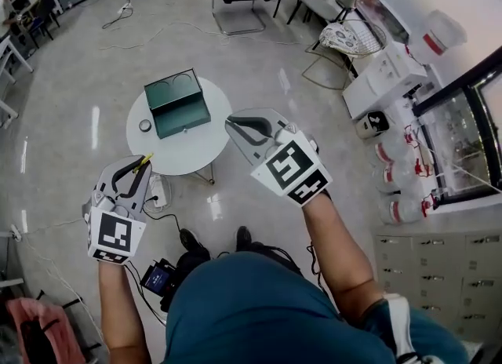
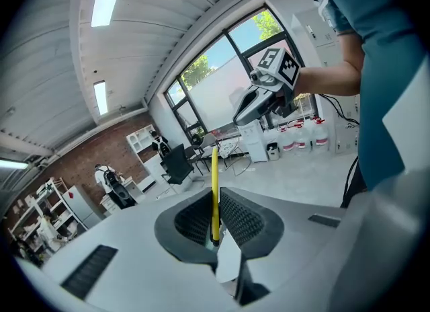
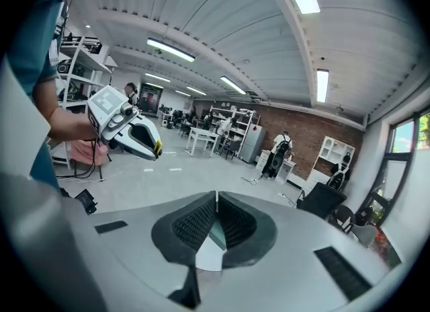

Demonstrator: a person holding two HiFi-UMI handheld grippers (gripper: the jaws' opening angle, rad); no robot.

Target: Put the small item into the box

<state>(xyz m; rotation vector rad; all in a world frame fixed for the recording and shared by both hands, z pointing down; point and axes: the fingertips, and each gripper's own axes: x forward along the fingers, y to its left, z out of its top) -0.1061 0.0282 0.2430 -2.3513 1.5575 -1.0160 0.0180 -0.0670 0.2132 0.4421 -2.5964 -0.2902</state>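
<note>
Green box (image 1: 177, 103) is sitting open on the far table (image 1: 188, 154). Left gripper (image 1: 140, 165) is pinching a yellow strip (image 2: 214, 189), plainest in its own view; right gripper (image 1: 239, 125) is clenching empty.

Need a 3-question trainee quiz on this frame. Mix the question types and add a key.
1. Multiple choice: what does the left gripper hold?
A) a thin yellow item
B) a bottle
C) nothing
2. True or false: the green box on the round white table is open.
3. Fill in the blank: on the right gripper, the fingers are ____, with nothing between them.

Key: 1 A; 2 true; 3 shut.
</note>
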